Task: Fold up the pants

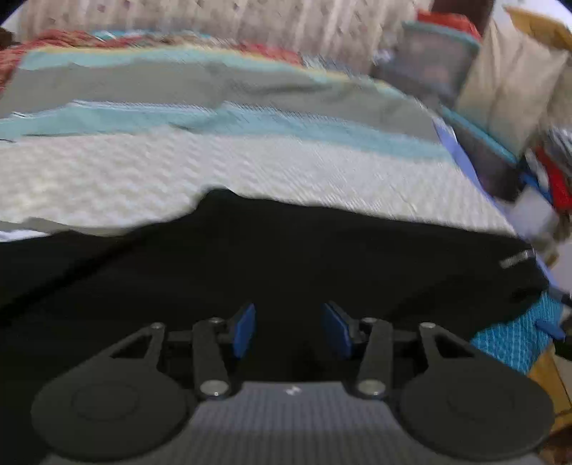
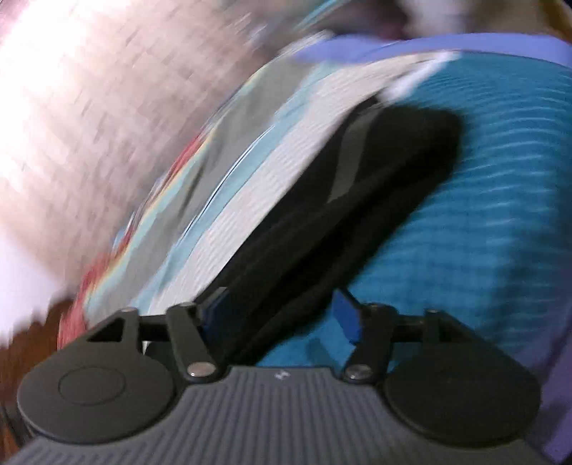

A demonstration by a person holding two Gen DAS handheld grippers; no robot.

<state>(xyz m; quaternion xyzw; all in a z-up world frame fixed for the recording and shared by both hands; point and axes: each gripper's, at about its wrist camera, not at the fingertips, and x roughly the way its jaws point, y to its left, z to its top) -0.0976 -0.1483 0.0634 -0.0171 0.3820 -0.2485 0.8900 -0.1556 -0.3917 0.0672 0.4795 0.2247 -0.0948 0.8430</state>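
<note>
- You are at a bed [image 1: 250, 171] with a white bumpy cover and blue, grey and red stripes; a pale curtain [image 1: 214, 18] hangs behind it. Both views are blurry.
- Your left gripper [image 1: 289, 331] points down at the black pants [image 1: 286, 257]. Its blue pads [image 1: 245, 331] stand apart, with a clear gap between them. They pinch nothing; the black cloth lies under and in front of them.
- The pants spread wide across the near side of the bed, over the white cover. A small grey label [image 1: 516, 259] shows at their right end.
- Your right gripper [image 2: 282, 314] is tilted. Its jaws are wide apart, and a long folded strip of the black pants [image 2: 357, 200] runs between them. The pads do not squeeze it.
- A teal cloth [image 2: 482, 214] lies just beside that strip, on its right.
- Pillows [image 1: 500, 78] lean at the far right of the bed.
</note>
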